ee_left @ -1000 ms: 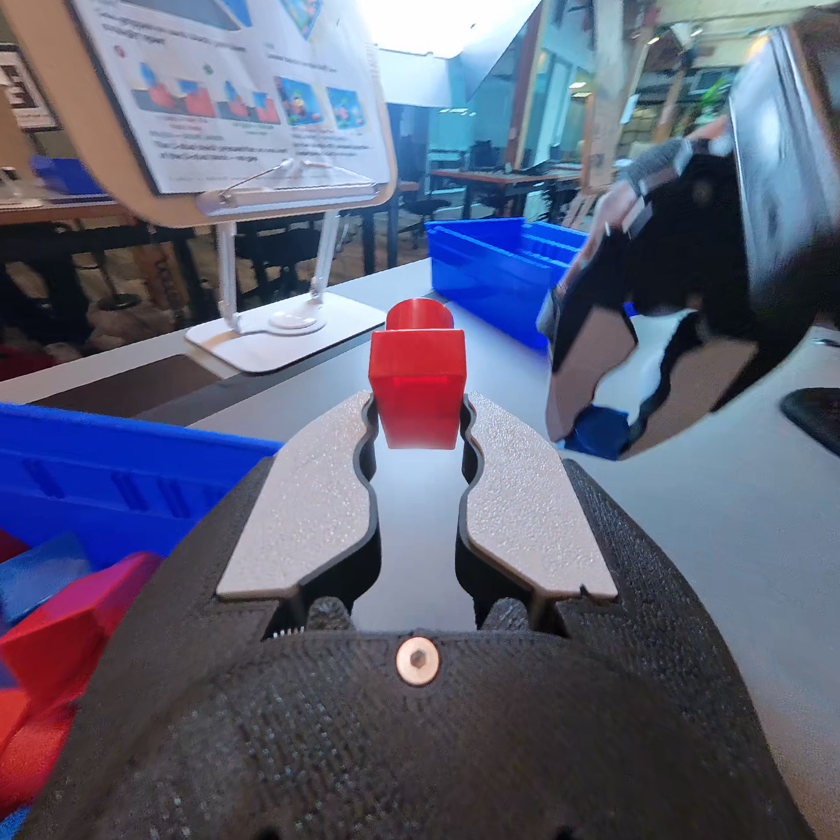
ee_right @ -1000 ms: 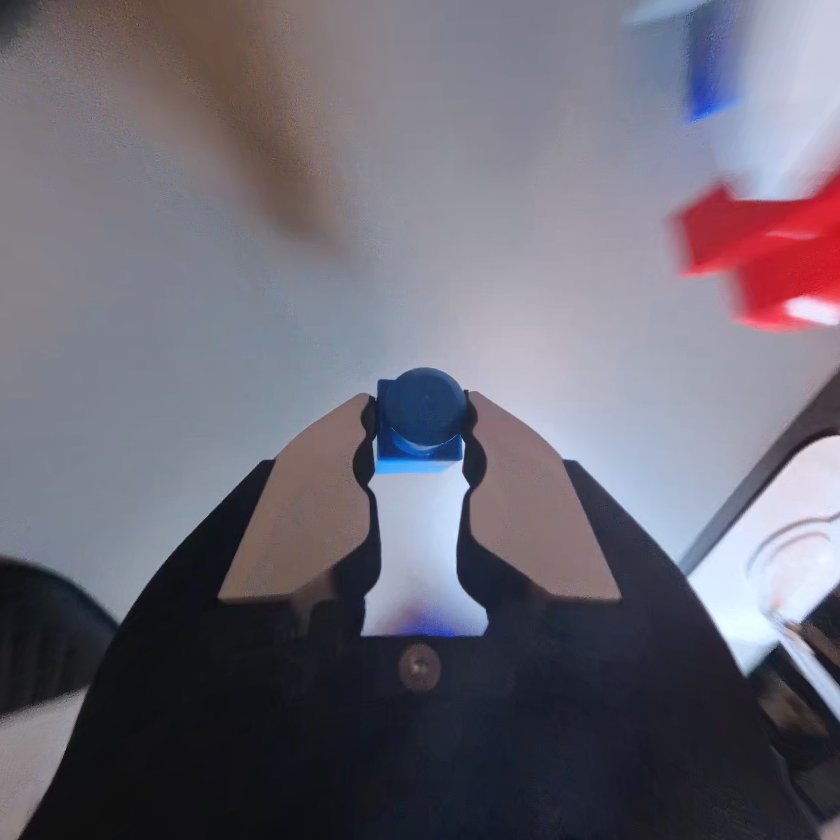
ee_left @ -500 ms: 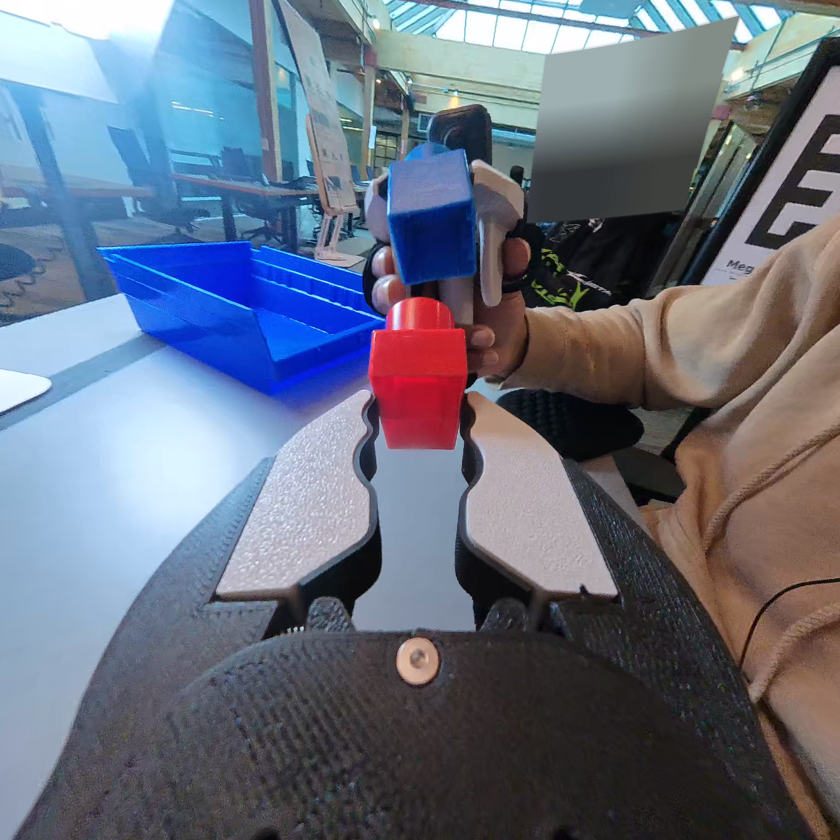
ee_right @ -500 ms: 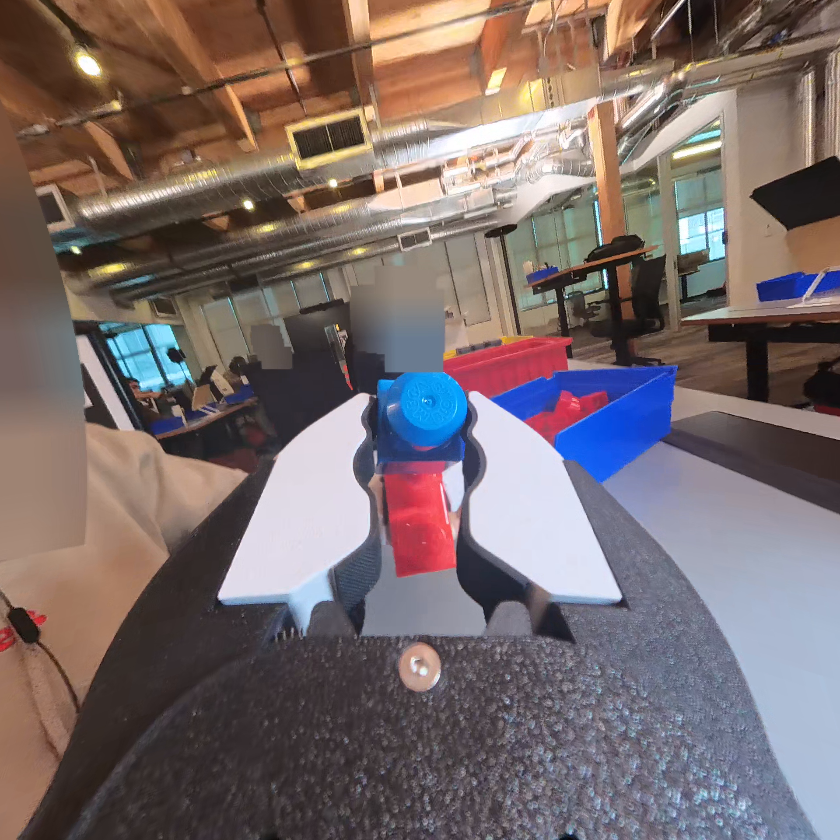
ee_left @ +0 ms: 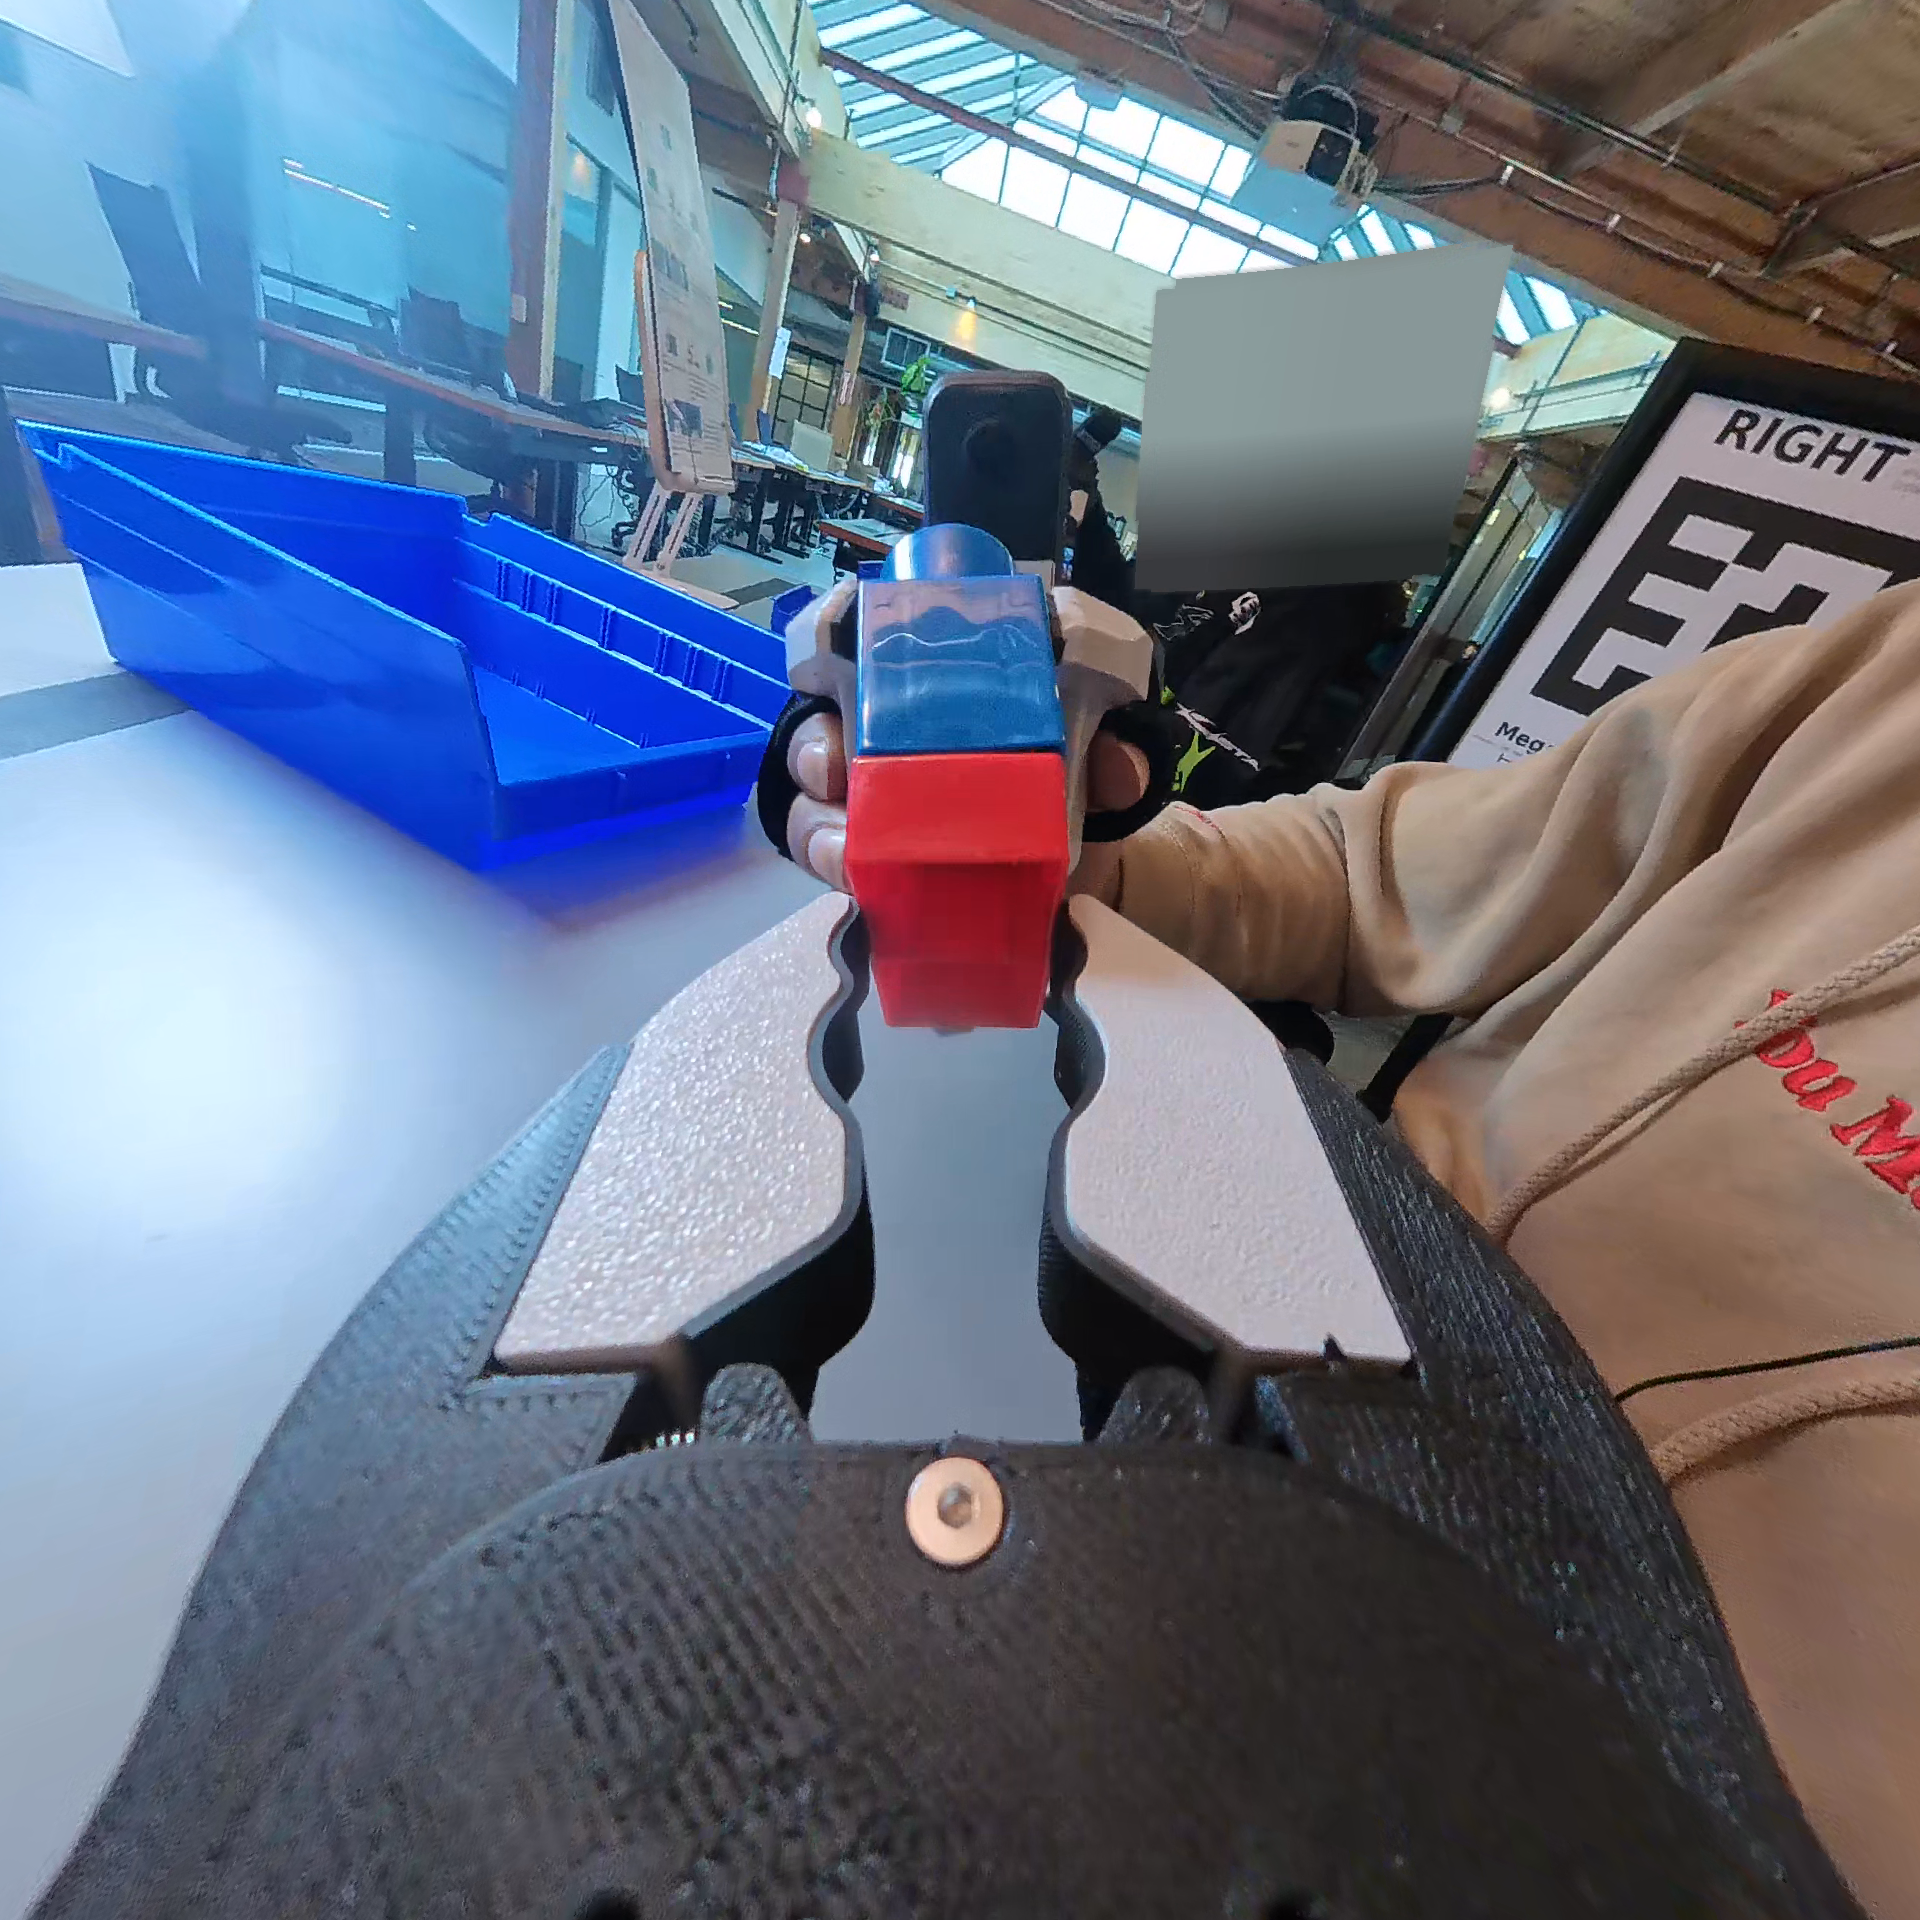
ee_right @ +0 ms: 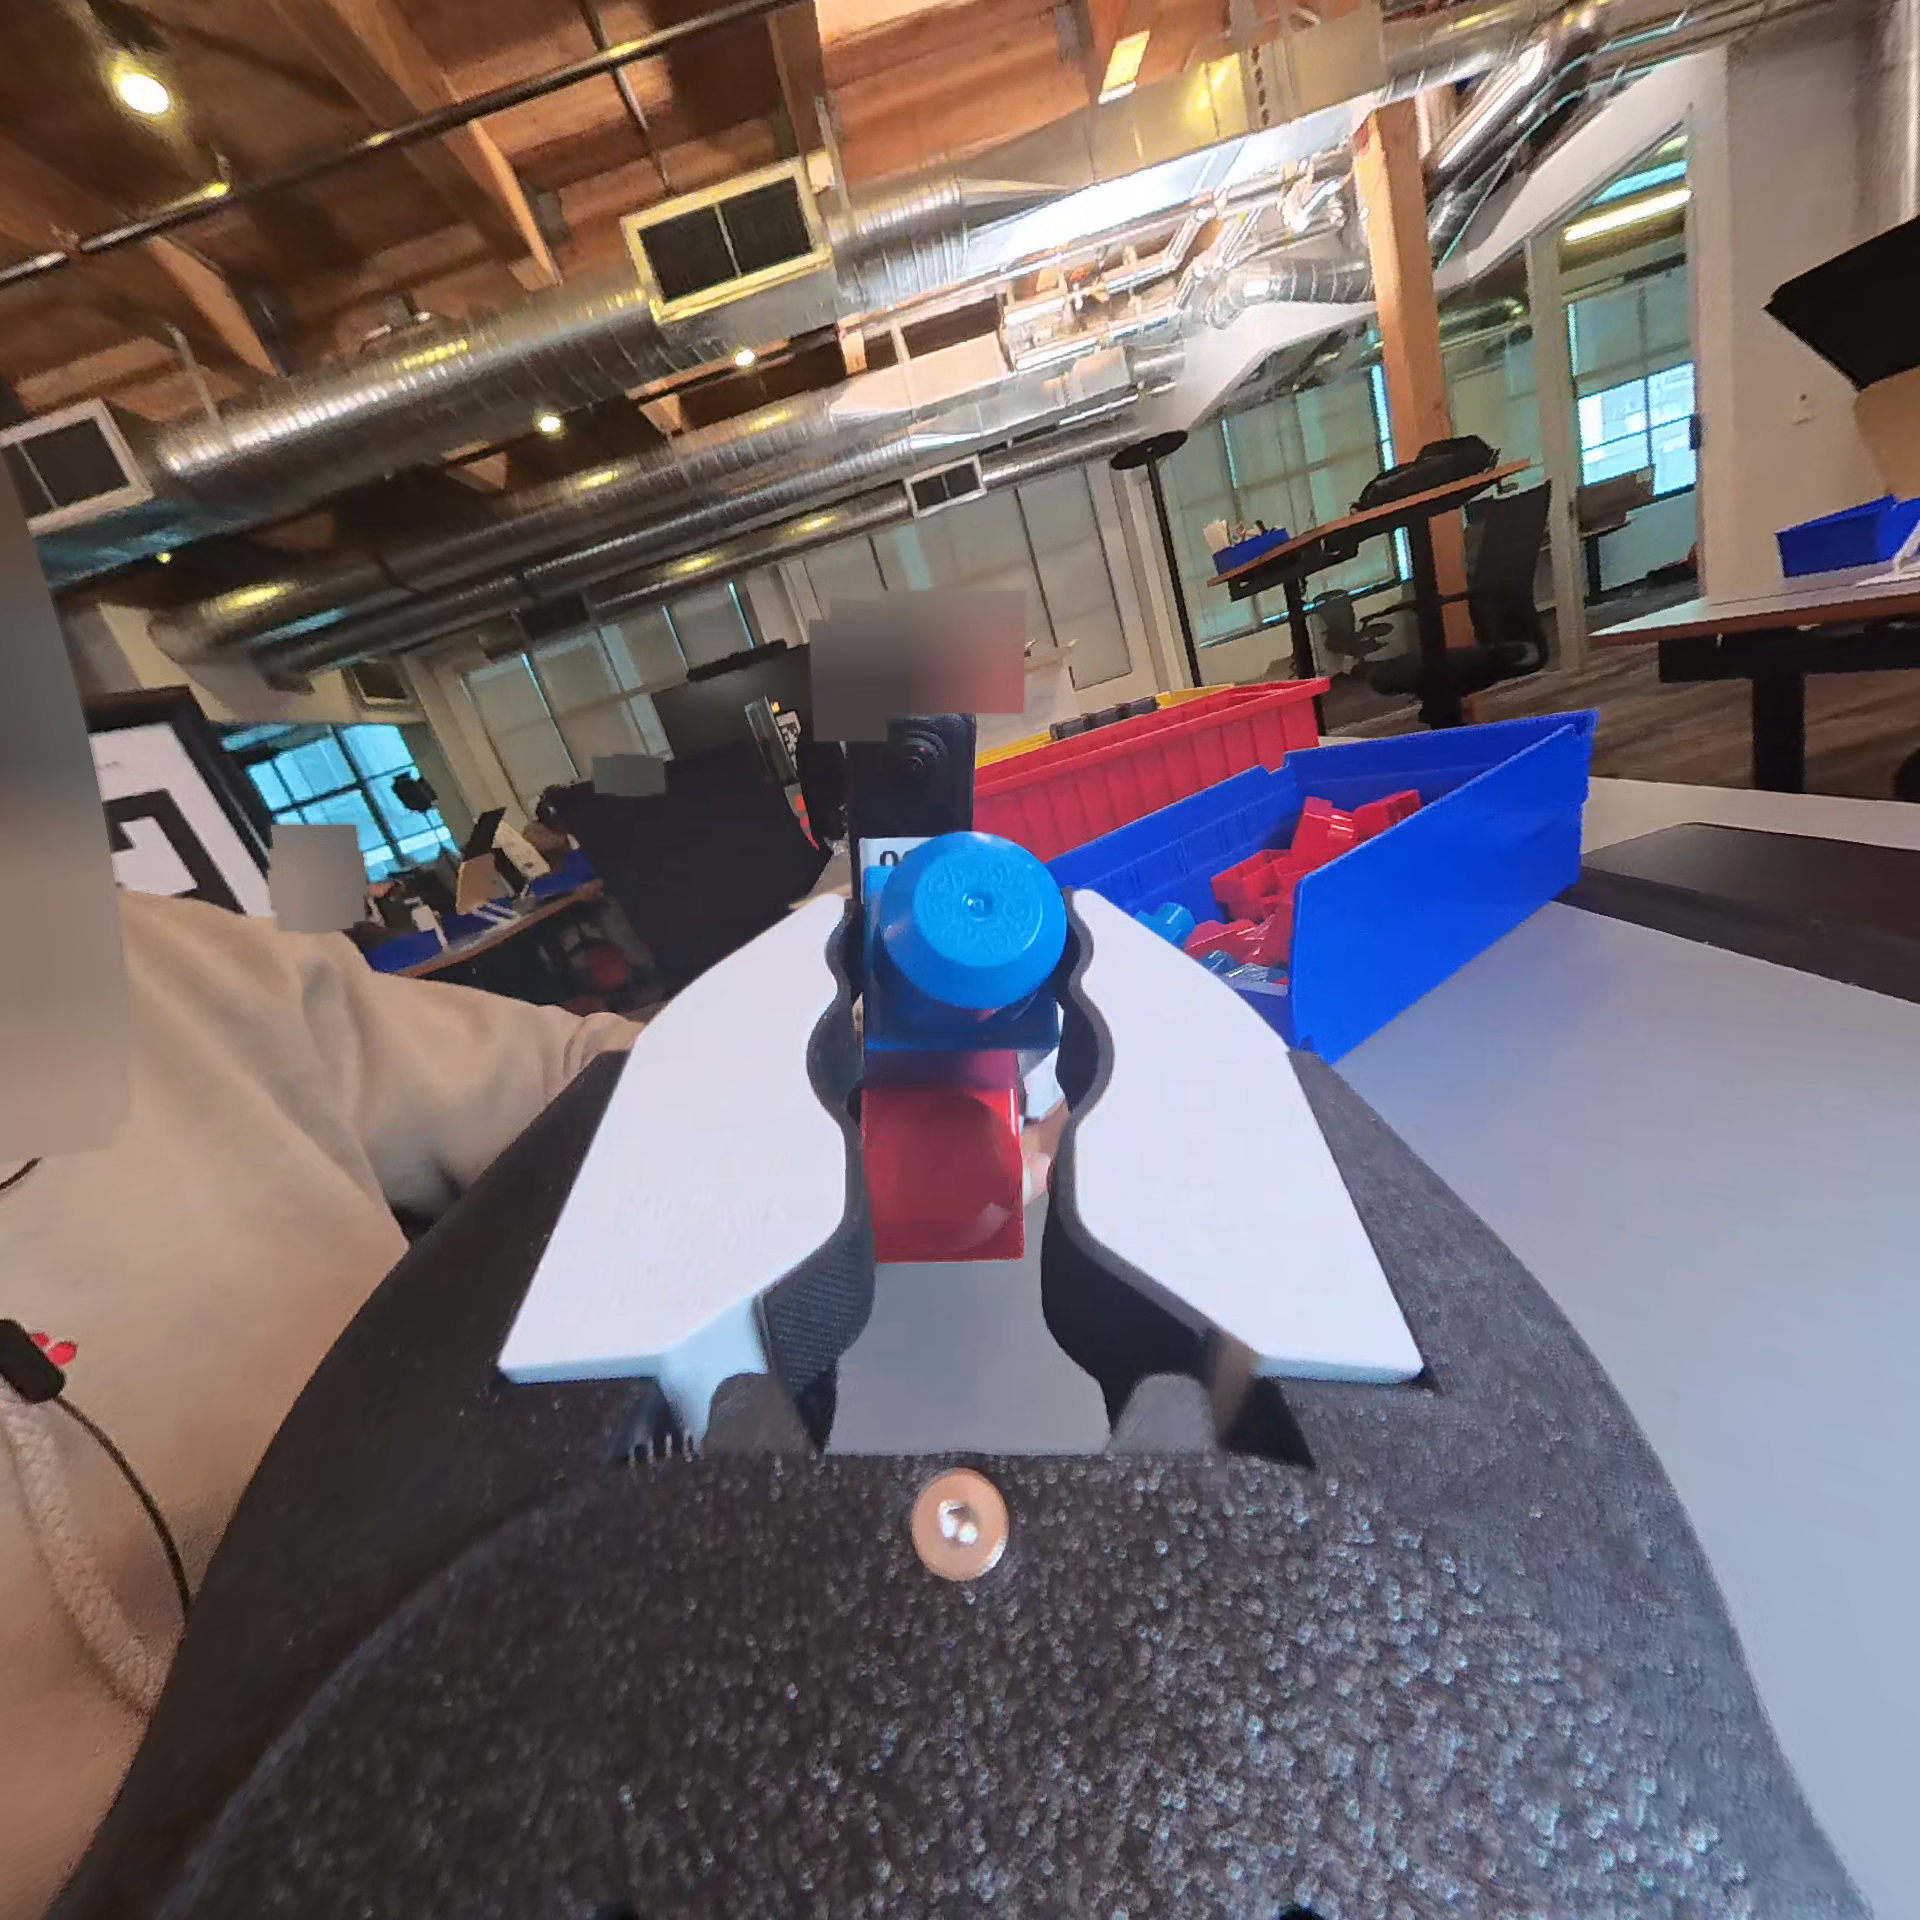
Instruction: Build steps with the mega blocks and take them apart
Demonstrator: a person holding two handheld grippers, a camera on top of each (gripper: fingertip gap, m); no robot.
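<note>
A grey table [ee_left: 239, 1018] fills the left and lower left of the left wrist view, and its surface [ee_right: 1662, 1143] is seen again at the right of the right wrist view. A person in a beige hooded top [ee_left: 1621, 1018] occupies the right of the left wrist view.

An empty blue bin [ee_left: 416, 665] is seen at the left centre of the left wrist view, resting on the table. A second blue bin [ee_right: 1455, 852], right of centre in the right wrist view, is seen to hold loose red and blue blocks [ee_right: 1278, 894], and a red bin [ee_right: 1143, 758] stands just behind it. A black-and-white marker board [ee_left: 1766, 582] is seen at the right edge of the left wrist view.

The left gripper [ee_left: 956, 966] is seen at the centre of its own view with its fingers closed against the sides of a red block [ee_left: 951, 883]. A blue block [ee_left: 956, 665] is seated on top of the red one, the two faces touching. The blue block is clamped by the right gripper [ee_left: 966, 644], which is held by a hand [ee_left: 821, 800] facing the camera.

In the right wrist view the right gripper [ee_right: 961, 977] is seen pinched on the blue block [ee_right: 971, 935], whose round stud points toward the lens, with the red block [ee_right: 940, 1164] directly below it. The joined pair is held in the air above the table.
</note>
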